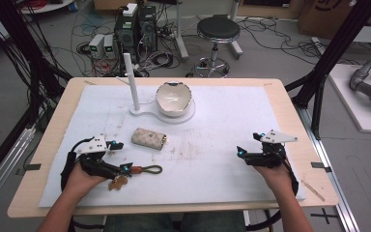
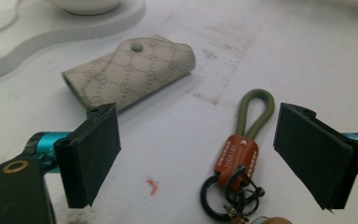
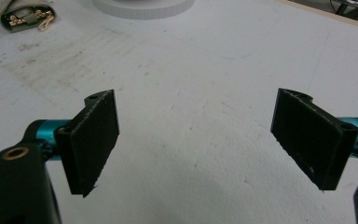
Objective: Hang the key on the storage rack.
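Lying between the spread jaws of the left tool (image 2: 198, 149), untouched: one key strap (image 2: 242, 149), green loop, brown leather tab, rings nearest the hand. Beyond it, flat on the white bench (image 1: 232, 111): patterned key pouch (image 1: 149, 138). Far right: right tool (image 3: 196, 144), jaws apart, holding nothing, over bare mat.
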